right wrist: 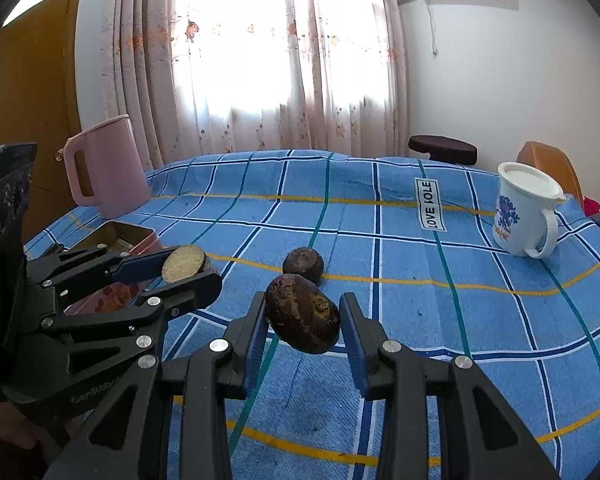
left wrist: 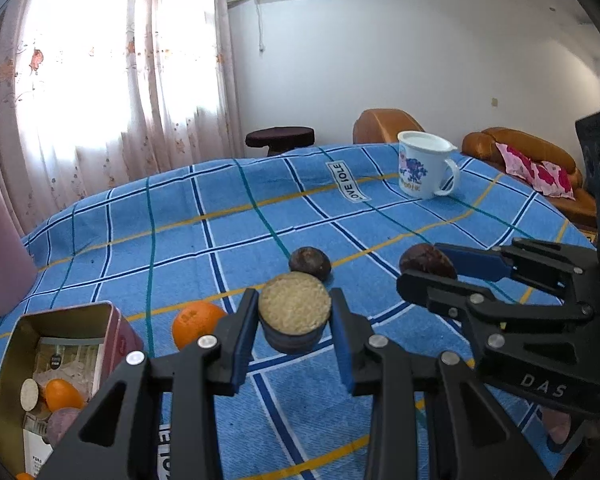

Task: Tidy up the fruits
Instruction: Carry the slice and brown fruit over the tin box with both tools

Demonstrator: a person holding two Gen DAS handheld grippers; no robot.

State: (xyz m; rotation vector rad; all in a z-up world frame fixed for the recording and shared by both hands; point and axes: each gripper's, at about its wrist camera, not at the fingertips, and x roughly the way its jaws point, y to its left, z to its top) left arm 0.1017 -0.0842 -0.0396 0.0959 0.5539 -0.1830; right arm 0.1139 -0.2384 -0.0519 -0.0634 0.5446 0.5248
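Left tongs (left wrist: 294, 322): clamped on cut fruit (left wrist: 295, 308), held between pads. Right tongs (right wrist: 303, 326): clamped on dark fruit (right wrist: 302, 312), above surface (right wrist: 420, 320).

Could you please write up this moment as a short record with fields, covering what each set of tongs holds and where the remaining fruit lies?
left tongs: shut on a cut fruit half, pale face up
right tongs: shut on a dark whole fruit
loose on cloth: one dark round fruit, one orange
tin box: open, holds an orange piece and other pieces
white mug: upright, far right
surface: blue checked cloth
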